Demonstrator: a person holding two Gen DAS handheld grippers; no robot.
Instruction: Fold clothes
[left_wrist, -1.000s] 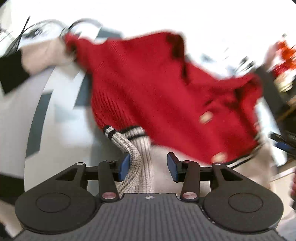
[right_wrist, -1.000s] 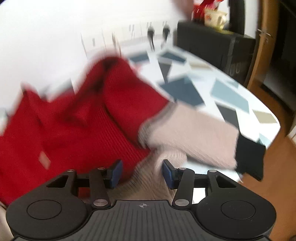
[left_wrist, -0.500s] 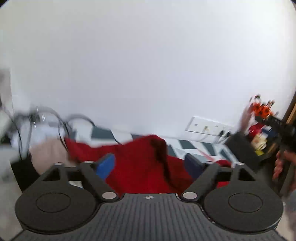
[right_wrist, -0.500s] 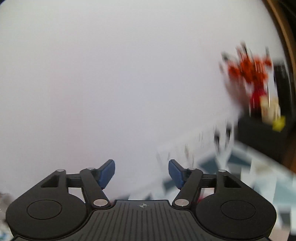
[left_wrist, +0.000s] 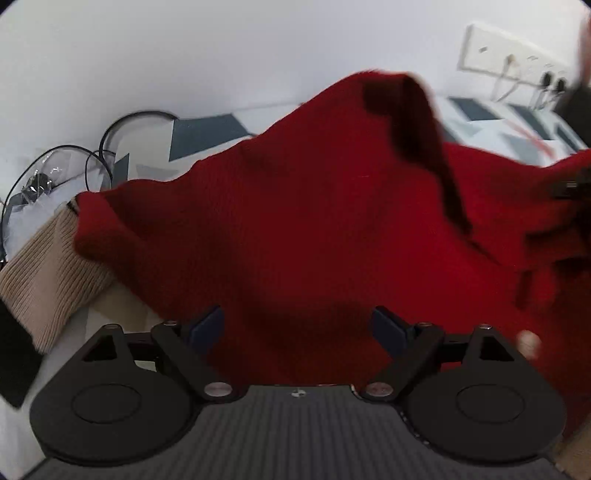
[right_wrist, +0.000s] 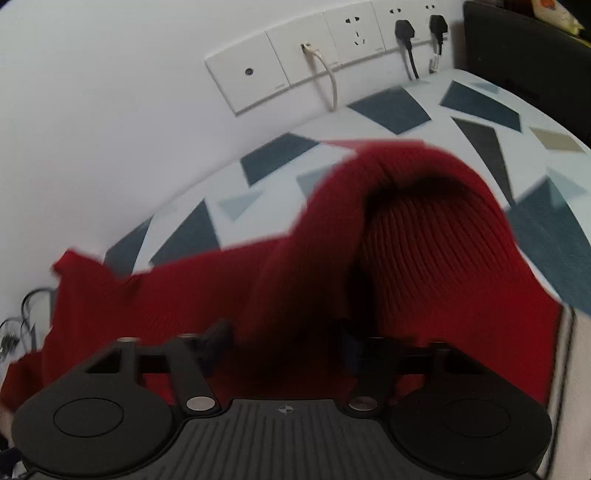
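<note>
A red knit sweater (left_wrist: 314, 229) with a beige ribbed cuff (left_wrist: 48, 266) lies bunched on the patterned tabletop (left_wrist: 207, 136). My left gripper (left_wrist: 299, 328) is open just above the red fabric, with nothing between its blue pads. In the right wrist view the sweater (right_wrist: 424, 258) humps up in front of my right gripper (right_wrist: 284, 336), which is open with red fabric lying between its fingers.
Black cable loops (left_wrist: 110, 147) lie on the table at the left. A white socket strip (right_wrist: 332, 48) with plugs is on the wall behind. A black box (right_wrist: 532, 51) stands at the far right of the table (right_wrist: 480, 122).
Both grippers swung up toward the wall and came back down over the sweater. The left gripper let go of the beige cuff and opened wider.
</note>
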